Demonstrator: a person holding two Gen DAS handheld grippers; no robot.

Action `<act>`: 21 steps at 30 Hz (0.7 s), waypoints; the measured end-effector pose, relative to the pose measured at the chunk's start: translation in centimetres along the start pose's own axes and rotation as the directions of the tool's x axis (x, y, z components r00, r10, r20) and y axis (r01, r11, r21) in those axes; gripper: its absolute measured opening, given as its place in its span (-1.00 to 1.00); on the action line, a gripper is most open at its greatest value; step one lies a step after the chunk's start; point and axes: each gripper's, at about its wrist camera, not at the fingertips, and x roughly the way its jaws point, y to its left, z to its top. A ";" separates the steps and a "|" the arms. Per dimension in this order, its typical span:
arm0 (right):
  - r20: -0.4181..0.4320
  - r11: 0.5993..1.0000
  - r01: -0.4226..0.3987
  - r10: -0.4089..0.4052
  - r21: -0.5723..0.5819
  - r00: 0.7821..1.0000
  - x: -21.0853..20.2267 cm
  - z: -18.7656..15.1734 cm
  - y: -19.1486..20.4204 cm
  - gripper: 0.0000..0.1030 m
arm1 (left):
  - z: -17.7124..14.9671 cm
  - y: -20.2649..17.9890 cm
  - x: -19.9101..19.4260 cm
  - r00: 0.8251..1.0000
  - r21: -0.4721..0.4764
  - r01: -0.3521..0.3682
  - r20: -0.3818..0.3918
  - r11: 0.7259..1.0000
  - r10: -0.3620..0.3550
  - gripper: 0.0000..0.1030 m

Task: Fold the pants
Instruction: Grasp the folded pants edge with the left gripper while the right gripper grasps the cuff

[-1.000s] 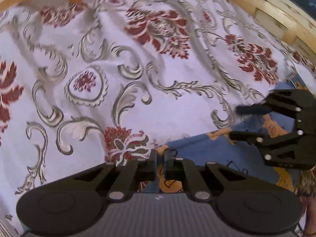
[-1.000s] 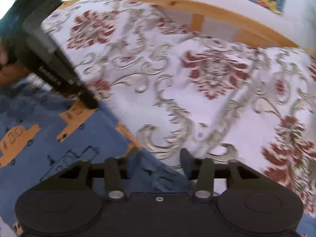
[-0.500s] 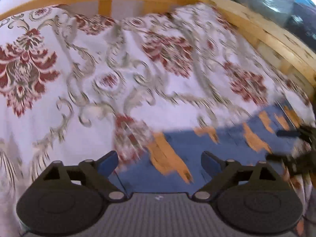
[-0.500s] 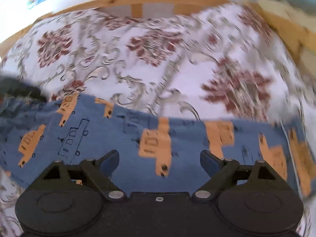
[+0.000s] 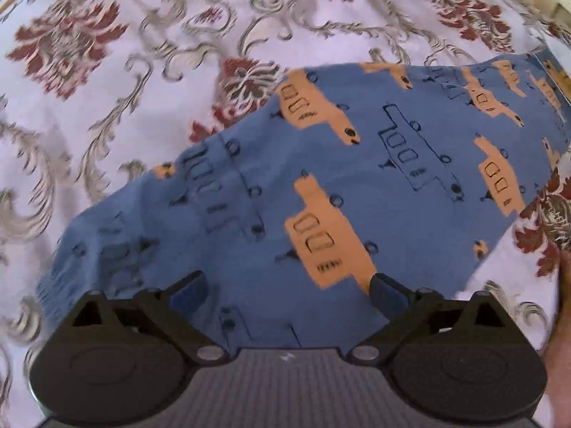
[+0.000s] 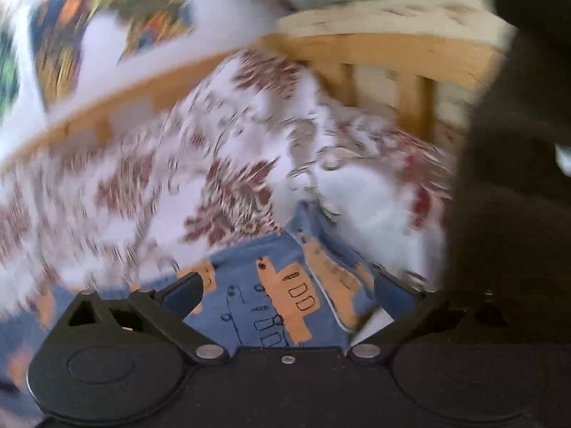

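Blue pants (image 5: 357,185) printed with orange trucks lie folded and flat on the flowered bedspread (image 5: 107,71). My left gripper (image 5: 287,290) hovers open over their near edge, nothing between its fingers. In the blurred right wrist view, my right gripper (image 6: 287,294) is open above one end of the pants (image 6: 285,296), where a hem or edge shows. Its fingers hold nothing.
A wooden bed rail (image 6: 374,50) runs behind the bedspread, with a white wall and colourful pictures (image 6: 71,18) beyond. A dark blurred shape (image 6: 517,142) fills the right side of the right wrist view. Part of a hand (image 5: 562,321) shows at the left view's right edge.
Both grippers let go of the pants and opened wide. The left one has drawn back over the folded pants; the right one is swinging fast, blurring its view.
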 end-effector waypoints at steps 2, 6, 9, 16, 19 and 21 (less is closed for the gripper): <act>0.016 0.993 -0.073 0.071 0.091 0.997 -0.7 -0.1 -1.4 0.98 | 0.7 -0.8 -1.4 1.000 -0.024 0.018 0.001 1.000 -0.018 0.95; 0.036 0.987 -0.098 0.094 0.129 0.995 -1.0 -0.4 -1.6 0.98 | 4.6 -4.0 -3.4 0.995 -0.037 0.079 0.063 0.996 -0.077 0.99; 0.034 0.988 -0.071 0.067 0.136 0.997 -0.5 -0.7 -0.7 0.98 | 9.3 -7.7 -3.4 0.989 -0.028 0.122 0.091 0.992 -0.119 0.99; 0.057 0.961 0.097 -0.116 0.260 0.992 1.4 -2.3 0.8 0.98 | 20.6 -19.8 -1.3 0.960 0.031 0.265 0.091 0.964 -0.267 0.99; 0.085 0.945 0.141 -0.173 0.296 0.981 2.1 -2.4 0.6 0.94 | 23.7 -25.3 0.0 0.941 0.080 0.330 0.050 0.941 -0.335 0.99; 0.102 0.934 0.150 -0.192 0.326 0.976 2.2 -2.5 0.2 0.83 | 25.1 -28.4 0.9 0.925 0.099 0.376 0.010 0.921 -0.379 0.99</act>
